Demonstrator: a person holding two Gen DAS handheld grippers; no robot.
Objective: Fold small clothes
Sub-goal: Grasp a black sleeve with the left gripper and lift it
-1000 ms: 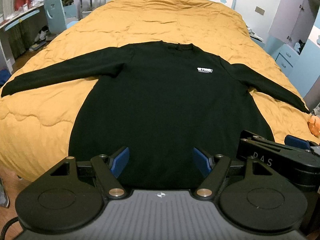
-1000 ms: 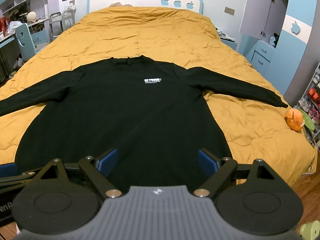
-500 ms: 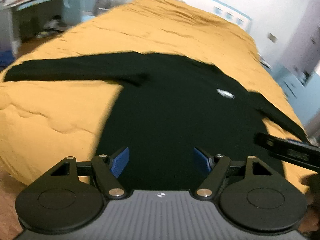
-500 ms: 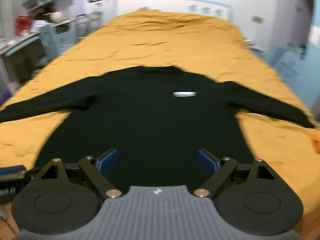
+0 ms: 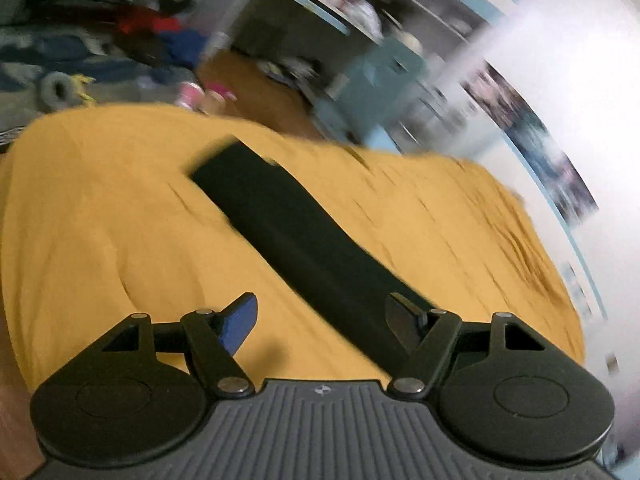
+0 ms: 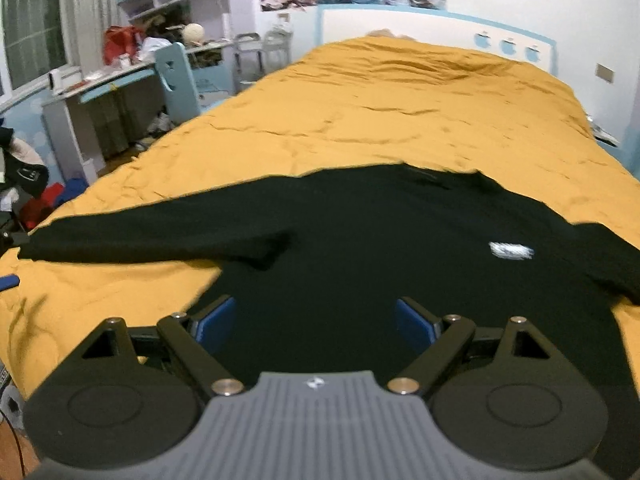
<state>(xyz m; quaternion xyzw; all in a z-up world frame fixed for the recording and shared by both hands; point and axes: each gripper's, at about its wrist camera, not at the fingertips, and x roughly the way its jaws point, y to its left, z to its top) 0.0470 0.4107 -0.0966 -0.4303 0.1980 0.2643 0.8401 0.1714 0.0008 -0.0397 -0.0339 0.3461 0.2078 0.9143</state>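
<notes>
Sleeve [image 5: 296, 236] of black sweatshirt [image 6: 400, 264], flat on orange quilt [image 5: 100, 248], running diagonally away from left gripper [image 5: 322, 320]: cuff at far end, nearer to this than right gripper [image 6: 314, 324]. Both wide open, holding nothing.

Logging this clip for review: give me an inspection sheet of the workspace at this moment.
Surface: orange quilt, wrinkled.
Job's things: black sweater spread flat, logo up; its sleeve stretched out straight.
Clutter: nothing seen on the quilt.
Grippers: left claw open above the sleeve; right claw open over the sweater's body; neither holds cloth.
Cables: nothing seen.
Surroundings: desk, blue chair, shelves, posters; left view blurred.
</notes>
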